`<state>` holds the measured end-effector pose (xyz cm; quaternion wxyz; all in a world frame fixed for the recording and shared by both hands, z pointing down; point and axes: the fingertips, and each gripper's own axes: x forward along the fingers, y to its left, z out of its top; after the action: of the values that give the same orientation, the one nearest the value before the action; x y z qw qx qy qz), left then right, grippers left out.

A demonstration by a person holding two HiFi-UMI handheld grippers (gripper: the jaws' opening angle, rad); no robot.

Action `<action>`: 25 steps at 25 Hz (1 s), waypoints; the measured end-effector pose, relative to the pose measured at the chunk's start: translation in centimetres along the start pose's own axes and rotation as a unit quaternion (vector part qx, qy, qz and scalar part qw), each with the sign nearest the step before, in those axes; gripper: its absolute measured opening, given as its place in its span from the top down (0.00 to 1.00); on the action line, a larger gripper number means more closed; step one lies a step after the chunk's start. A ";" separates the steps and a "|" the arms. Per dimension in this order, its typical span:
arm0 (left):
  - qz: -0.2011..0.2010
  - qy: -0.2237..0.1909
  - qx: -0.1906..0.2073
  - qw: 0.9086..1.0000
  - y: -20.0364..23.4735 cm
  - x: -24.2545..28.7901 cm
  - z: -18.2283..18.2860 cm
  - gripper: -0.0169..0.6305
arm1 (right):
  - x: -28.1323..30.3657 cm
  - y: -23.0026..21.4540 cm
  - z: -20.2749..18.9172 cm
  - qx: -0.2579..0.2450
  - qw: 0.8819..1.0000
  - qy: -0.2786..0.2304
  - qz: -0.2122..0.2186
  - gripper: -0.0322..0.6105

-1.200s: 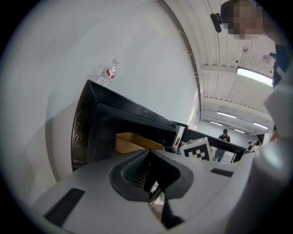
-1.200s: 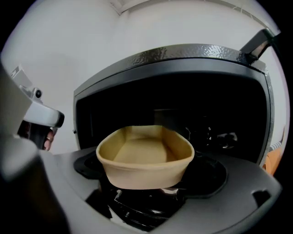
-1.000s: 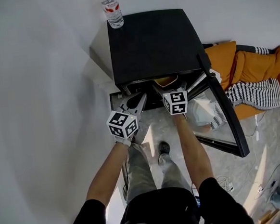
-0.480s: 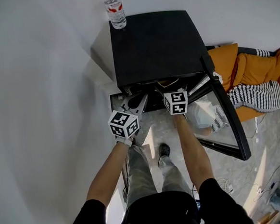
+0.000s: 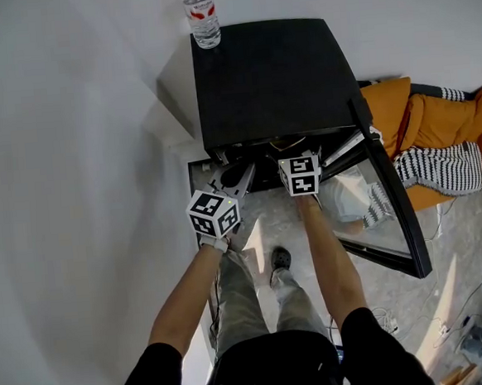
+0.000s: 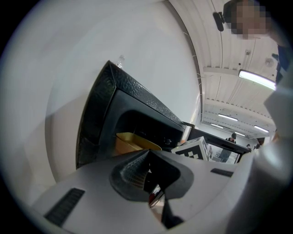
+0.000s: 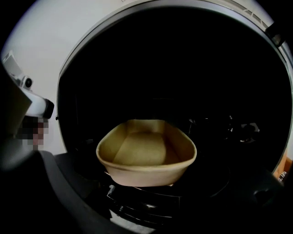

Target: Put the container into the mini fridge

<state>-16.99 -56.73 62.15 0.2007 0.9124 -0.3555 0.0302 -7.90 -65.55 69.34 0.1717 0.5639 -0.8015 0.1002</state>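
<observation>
The black mini fridge point(image 5: 269, 77) stands against the white wall with its glass door point(image 5: 392, 209) swung open to the right. My right gripper point(image 7: 146, 187) reaches into the dark fridge cavity, shut on the near rim of a tan oval container point(image 7: 146, 157), which is empty and level. From the head view the fridge top hides almost all of the container. My left gripper point(image 5: 244, 172) hovers at the left of the fridge opening, shut with nothing in it. In the left gripper view the container point(image 6: 130, 141) shows inside the opening.
A water bottle point(image 5: 202, 18) stands on the fridge top's back left corner. Orange cushions point(image 5: 435, 122) and a striped cloth point(image 5: 438, 168) lie right of the door. The white wall runs close along the left. The person's shoe point(image 5: 279, 259) is on the floor below the grippers.
The right gripper has carried the container deeper into the fridge, so less of it shows under the fridge top in the head view. The left gripper has barely moved.
</observation>
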 end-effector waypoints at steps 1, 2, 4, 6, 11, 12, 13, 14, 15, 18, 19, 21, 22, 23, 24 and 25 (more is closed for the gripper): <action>0.000 0.000 -0.001 1.000 0.0 0.0 0.0 0.97 | 0.0 0.1 0.0 0.002 1.000 0.003 0.001 0.13; 0.000 0.000 -0.001 1.000 0.0 -0.1 0.0 0.97 | 0.0 0.1 0.0 0.002 1.000 0.005 0.002 0.13; 0.001 0.000 -0.002 1.000 0.0 -0.1 0.0 0.97 | 0.0 0.1 -0.1 0.001 1.000 0.009 0.003 0.13; 0.002 0.000 -0.003 1.000 0.0 -0.2 0.0 0.97 | 0.0 0.1 -0.3 0.001 1.000 0.017 0.003 0.12; 0.003 -0.002 -0.004 1.000 0.0 -0.5 0.2 0.97 | -0.4 0.3 -0.8 0.017 0.999 0.030 0.012 0.09; 0.004 -0.003 -0.004 1.000 0.1 -0.6 0.3 0.97 | -0.5 0.4 -0.9 0.018 0.999 0.032 0.016 0.09; 0.005 -0.004 -0.004 1.000 0.1 -0.7 0.3 0.97 | -0.7 0.5 -1.0 0.018 0.999 0.033 0.019 0.08; 0.006 -0.005 -0.004 1.000 0.1 -0.7 0.5 0.97 | -1.0 0.6 -1.0 0.016 0.999 0.034 0.022 0.08; 0.008 -0.006 -0.004 1.000 0.0 -0.8 0.7 0.97 | -1.4 0.6 -1.0 0.016 0.999 0.033 0.024 0.08; 0.010 -0.008 0.000 1.000 -0.2 -1.2 1.2 0.97 | -3.0 1.2 -0.8 0.021 0.999 0.030 0.031 0.08; 0.010 -0.007 0.002 1.000 -0.4 -1.3 1.3 0.97 | -3.6 1.5 -0.7 0.021 0.999 0.029 0.034 0.08; 0.010 -0.004 0.007 1.000 -0.8 -1.6 1.5 0.97 | -5.1 2.0 -0.3 0.020 0.999 0.025 0.037 0.08; 0.010 -0.003 0.011 1.000 -1.0 -1.8 1.7 0.97 | -5.9 2.2 0.1 0.020 0.999 0.021 0.037 0.08; 0.009 -0.002 0.015 1.000 -1.4 -2.0 2.0 0.97 | -6.7 2.3 0.5 0.020 0.999 0.017 0.038 0.08; 0.009 -0.003 0.018 1.000 -1.7 -2.1 2.3 0.97 | -7.5 2.4 0.9 0.020 0.999 0.014 0.039 0.08; 0.009 -0.004 0.020 1.000 -2.1 -2.4 2.5 0.97 | -8.3 2.6 1.3 0.019 0.999 0.011 0.041 0.09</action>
<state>-17.64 -54.80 58.62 0.1809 0.9130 -0.3640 0.0350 -7.99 -57.88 65.01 0.1657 0.5324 -0.8200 0.1291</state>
